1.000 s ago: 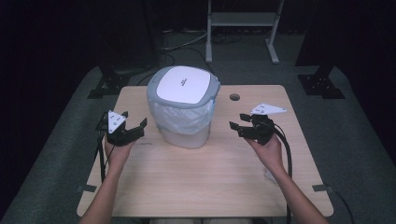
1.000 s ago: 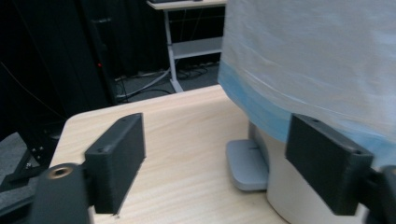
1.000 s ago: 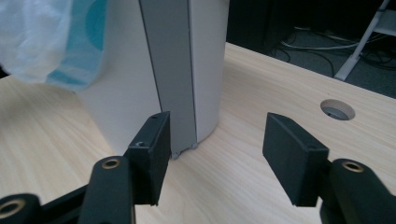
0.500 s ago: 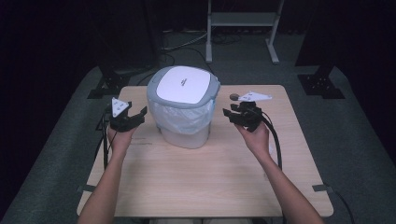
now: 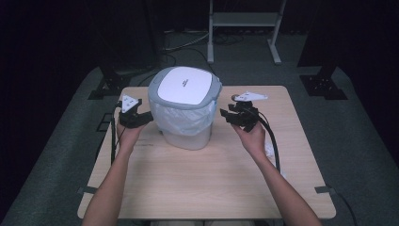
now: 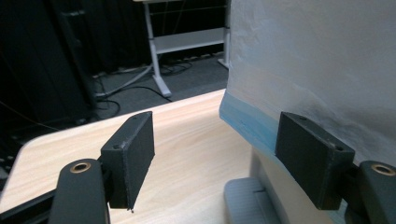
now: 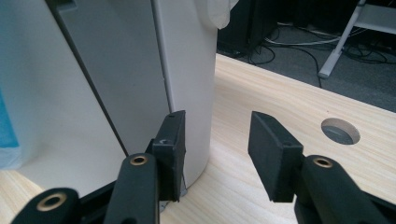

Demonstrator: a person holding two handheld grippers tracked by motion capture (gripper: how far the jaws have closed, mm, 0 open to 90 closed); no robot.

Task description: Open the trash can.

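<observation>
Both hands are closing in from either side on the lidded bin at the table's far centre, the left gripper and right gripper having reopened slightly, jaws apart and apparently gripping nothing, suggesting an approaching two-sided grasp.

Both hands now sit closer to the white lidded plastic bin; the left gripper and right gripper, jaws lately reopening slightly with nothing between them, flank its sides.

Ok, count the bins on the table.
1: a white bin with a grey-rimmed lid, at the table's far middle, between the left gripper and right gripper.
</observation>
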